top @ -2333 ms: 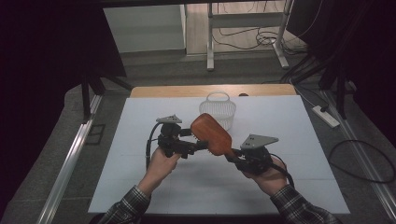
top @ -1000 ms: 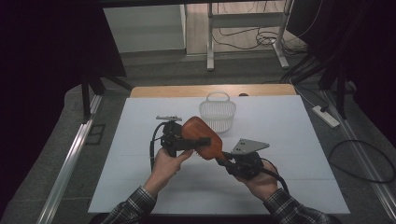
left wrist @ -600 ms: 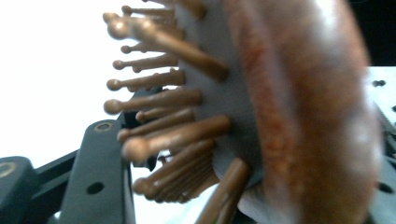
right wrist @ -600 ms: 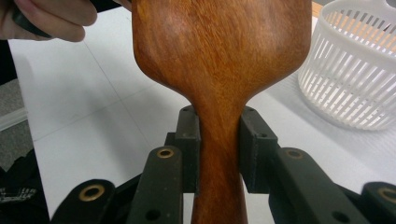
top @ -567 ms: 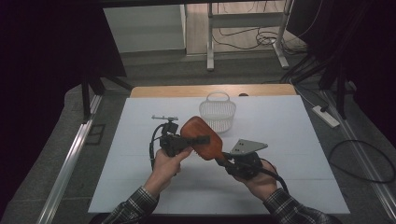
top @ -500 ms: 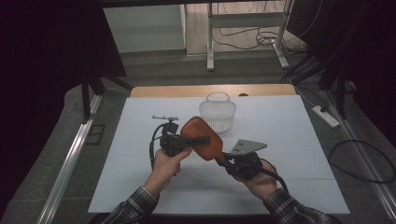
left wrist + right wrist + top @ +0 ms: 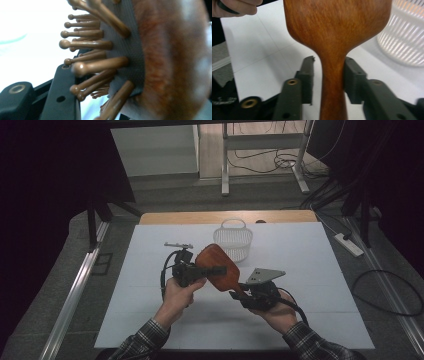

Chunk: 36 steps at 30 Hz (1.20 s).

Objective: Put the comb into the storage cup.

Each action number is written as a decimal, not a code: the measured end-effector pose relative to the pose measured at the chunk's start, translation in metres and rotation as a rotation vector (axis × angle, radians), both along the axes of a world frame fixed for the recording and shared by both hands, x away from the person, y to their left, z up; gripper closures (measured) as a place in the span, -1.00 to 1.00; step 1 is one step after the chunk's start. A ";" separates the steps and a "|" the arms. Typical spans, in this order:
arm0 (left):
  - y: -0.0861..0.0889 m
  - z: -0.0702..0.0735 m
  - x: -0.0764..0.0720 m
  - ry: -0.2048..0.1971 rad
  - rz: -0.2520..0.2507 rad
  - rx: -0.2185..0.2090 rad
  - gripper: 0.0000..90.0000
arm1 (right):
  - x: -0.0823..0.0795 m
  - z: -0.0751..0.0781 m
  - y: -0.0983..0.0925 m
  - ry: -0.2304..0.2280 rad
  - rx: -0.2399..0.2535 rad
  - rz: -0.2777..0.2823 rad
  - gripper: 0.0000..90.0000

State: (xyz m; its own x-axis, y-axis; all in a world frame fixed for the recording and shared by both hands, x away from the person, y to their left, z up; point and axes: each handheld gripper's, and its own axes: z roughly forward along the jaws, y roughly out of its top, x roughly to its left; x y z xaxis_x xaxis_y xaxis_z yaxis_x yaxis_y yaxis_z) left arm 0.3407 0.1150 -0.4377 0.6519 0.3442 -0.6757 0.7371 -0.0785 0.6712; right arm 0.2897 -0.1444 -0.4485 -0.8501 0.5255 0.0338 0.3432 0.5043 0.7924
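A wooden paddle hairbrush is held above the white table, its smooth back up and its handle pointing to the near right. My left gripper is shut on the brush head. One black finger presses against the pins, and the brush's cushion and rim are close up. My right gripper straddles the handle. In the right gripper view one pad touches the handle, while a thin gap of table shows at the other pad.
A white slatted basket stands just beyond the brush; its wall is near the brush head. A thin grey metal piece lies on the table's white sheet to the far left. A power strip lies on the floor at right.
Both hands have brought the brush nearer and a little left, away from the basket. In the last half second almost nothing has moved.
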 end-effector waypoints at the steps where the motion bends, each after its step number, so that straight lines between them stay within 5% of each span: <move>1: 0.000 0.001 0.000 -0.005 0.003 0.004 0.20 | 0.000 -0.001 0.000 0.008 -0.010 0.002 0.25; 11: 0.004 0.010 0.004 -0.053 0.028 0.049 0.20 | 0.007 -0.002 -0.005 0.099 -0.024 0.018 -0.23; 28: 0.010 0.033 0.017 -0.123 0.078 0.099 0.19 | 0.007 -0.002 -0.027 0.125 -0.064 -0.004 -0.96; 36: 0.018 0.044 0.028 -0.136 0.111 0.118 0.19 | 0.008 -0.004 -0.039 0.133 -0.067 -0.003 -1.00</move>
State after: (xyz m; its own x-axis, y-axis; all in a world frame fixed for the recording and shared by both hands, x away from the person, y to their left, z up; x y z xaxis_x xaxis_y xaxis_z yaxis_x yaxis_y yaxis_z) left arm 0.3686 0.1327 -0.3937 0.6879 0.4903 -0.5352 0.6490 -0.0855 0.7560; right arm 0.2974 -0.1837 -0.4524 -0.8391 0.5326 0.1105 0.4442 0.5537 0.7043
